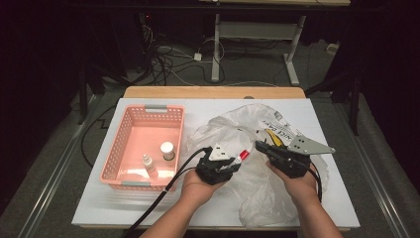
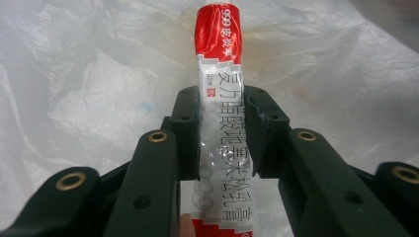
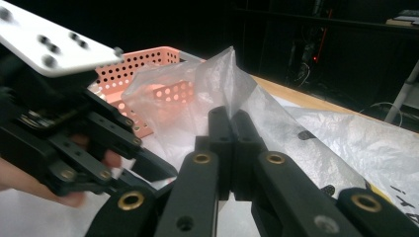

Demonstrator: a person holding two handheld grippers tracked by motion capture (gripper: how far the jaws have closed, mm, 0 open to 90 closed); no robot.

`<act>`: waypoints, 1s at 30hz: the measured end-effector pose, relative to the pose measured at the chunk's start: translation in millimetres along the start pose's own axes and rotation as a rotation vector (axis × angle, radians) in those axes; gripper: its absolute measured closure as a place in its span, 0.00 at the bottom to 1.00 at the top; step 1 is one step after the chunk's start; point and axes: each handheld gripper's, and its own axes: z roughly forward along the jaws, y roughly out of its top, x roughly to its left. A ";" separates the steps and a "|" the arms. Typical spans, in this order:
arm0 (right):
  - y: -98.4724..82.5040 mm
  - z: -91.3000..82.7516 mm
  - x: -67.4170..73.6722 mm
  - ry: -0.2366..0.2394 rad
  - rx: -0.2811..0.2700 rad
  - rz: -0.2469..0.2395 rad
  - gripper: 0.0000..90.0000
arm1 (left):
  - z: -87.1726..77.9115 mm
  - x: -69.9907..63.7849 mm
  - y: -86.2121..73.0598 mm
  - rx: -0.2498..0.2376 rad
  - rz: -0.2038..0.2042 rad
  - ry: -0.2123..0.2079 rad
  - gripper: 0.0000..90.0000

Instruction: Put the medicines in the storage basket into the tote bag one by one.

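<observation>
Table (image 1: 99, 208): white top, wooden far edge. Plastic bag (image 1: 257, 183): clear, crumpled, printed at one corner, spread over the table's right half. Basket (image 1: 119, 144): pink, perforated, left of the bag, holding a small bottle (image 1: 148, 163) and a white-capped jar (image 1: 168, 150). Right gripper (image 3: 231, 116): jaws pressed together on a raised fold of the bag. Left gripper (image 2: 221, 123): jaws clamped on a red-and-white tube (image 2: 222, 98), held over the bag just beside the right gripper.
</observation>
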 end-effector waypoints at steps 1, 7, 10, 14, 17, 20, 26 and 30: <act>0.1 -0.2 0.0 0.001 -0.001 0.001 1.00 | 2.6 0.9 0.1 0.004 -0.001 0.000 0.75; 0.6 0.0 0.7 0.000 -0.002 0.004 1.00 | 19.8 4.6 2.5 0.004 -0.017 0.014 0.75; 1.7 -0.2 1.0 0.001 -0.010 0.002 1.00 | 28.6 6.0 4.6 0.012 -0.019 0.025 0.75; 2.8 -2.2 0.6 0.002 -0.020 0.005 1.00 | 41.6 6.6 6.8 0.032 -0.006 0.049 0.75; 4.0 -3.3 1.0 0.005 -0.023 0.003 1.00 | 50.3 6.6 7.9 0.047 0.003 0.055 0.75; 4.7 -3.5 1.5 0.011 -0.025 0.000 1.00 | 56.6 7.0 8.6 0.064 0.011 0.065 0.75; 6.6 -6.1 1.9 0.013 -0.034 0.004 1.00 | 63.3 10.6 10.3 0.099 0.019 0.074 0.75; 6.2 -6.2 0.8 0.008 -0.034 -0.003 1.00 | 66.3 13.5 9.8 0.098 0.004 0.059 0.75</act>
